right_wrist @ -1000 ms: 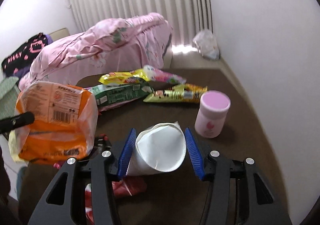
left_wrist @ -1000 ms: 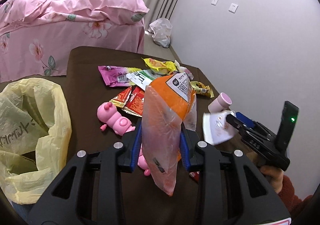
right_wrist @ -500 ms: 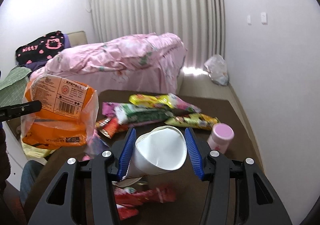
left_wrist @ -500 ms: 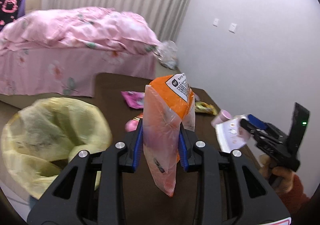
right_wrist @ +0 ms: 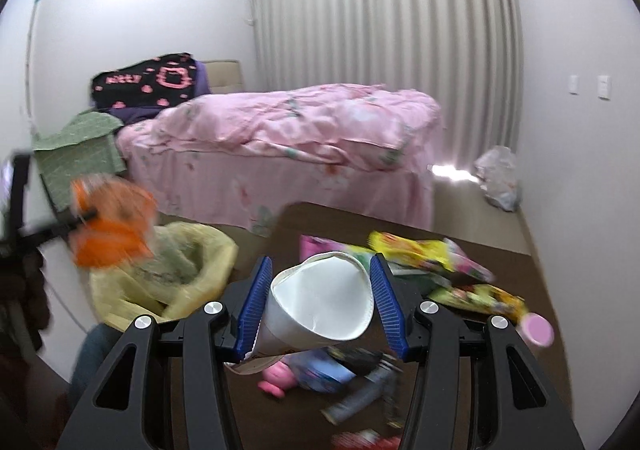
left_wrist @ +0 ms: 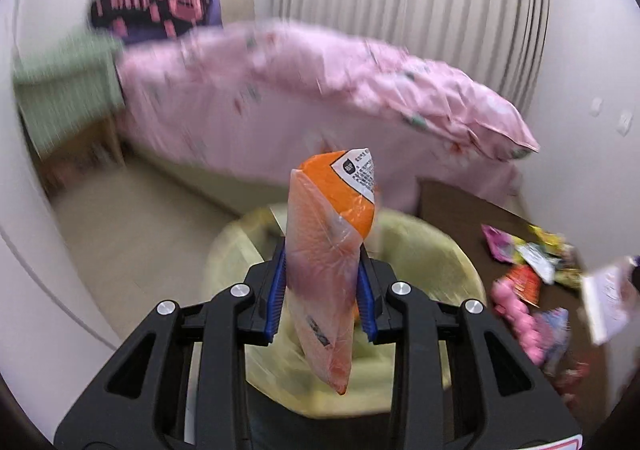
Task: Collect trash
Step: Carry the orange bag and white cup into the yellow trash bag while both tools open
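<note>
My left gripper point(left_wrist: 322, 290) is shut on an orange and clear snack bag point(left_wrist: 332, 250), which hangs over the mouth of a yellow trash bag point(left_wrist: 432, 262). From the right wrist view the same orange bag point(right_wrist: 112, 221) shows blurred above the yellow bag point(right_wrist: 192, 270). My right gripper point(right_wrist: 322, 298) is shut on a squashed white paper cup point(right_wrist: 324, 302), held above the brown table point(right_wrist: 500, 378). Snack wrappers point(right_wrist: 420, 254) lie on the table behind the cup.
A pink toy point(right_wrist: 276, 380), a blue packet point(right_wrist: 320, 370) and a pink-lidded jar point(right_wrist: 538, 328) lie on the table. A bed with a pink quilt point(right_wrist: 300, 133) stands behind, a white plastic bag point(right_wrist: 498, 177) by the curtain. A person's dark sleeve point(right_wrist: 24, 290) is at left.
My left gripper has swung left with the orange bag, from over the table to above the yellow trash bag. My right gripper has risen and turned left with the cup.
</note>
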Motion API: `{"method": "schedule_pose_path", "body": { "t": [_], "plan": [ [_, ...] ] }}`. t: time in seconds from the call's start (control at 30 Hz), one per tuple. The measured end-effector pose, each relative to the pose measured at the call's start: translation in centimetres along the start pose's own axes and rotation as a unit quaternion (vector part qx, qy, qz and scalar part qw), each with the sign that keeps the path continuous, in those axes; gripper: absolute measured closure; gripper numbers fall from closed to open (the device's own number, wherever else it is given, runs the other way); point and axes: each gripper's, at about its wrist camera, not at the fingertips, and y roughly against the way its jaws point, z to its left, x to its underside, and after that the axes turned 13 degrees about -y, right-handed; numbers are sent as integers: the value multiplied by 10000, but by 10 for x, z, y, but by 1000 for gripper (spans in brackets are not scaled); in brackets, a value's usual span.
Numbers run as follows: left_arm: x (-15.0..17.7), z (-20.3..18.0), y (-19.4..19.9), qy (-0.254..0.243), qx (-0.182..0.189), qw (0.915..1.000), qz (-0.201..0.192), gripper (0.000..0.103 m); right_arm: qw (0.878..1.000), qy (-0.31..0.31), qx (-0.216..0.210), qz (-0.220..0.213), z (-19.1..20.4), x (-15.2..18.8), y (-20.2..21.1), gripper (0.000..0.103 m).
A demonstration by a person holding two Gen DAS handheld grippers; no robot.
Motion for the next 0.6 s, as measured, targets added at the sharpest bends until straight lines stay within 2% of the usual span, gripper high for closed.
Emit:
{"method": "schedule_pose_path", "body": {
  "t": [0.07,0.13,0.2,0.27,0.37,0.47,0.6],
  "plan": [
    [12,1,-10,101,291,9994,186,74,9993,154,-323,-54,17,-9,-9,55],
    [23,1,-19,83,388,9986,363,74,9966,360,-733,-49,39,-18,-26,55],
    [28,2,-34,74,219,9981,579,74,9930,514,-1061,72,57,-22,-47,55],
    [31,6,-48,47,-171,9968,777,75,9882,709,-1339,232,77,-23,-75,55],
    [34,7,-57,116,-297,9958,862,75,9808,843,-1669,552,100,-14,-112,55],
    [33,12,-65,206,-250,9957,873,75,9759,990,-1760,826,113,-3,-142,55],
    [28,19,-74,480,91,9953,842,75,9744,1019,-1707,1054,117,8,-168,55]
  ]
}}
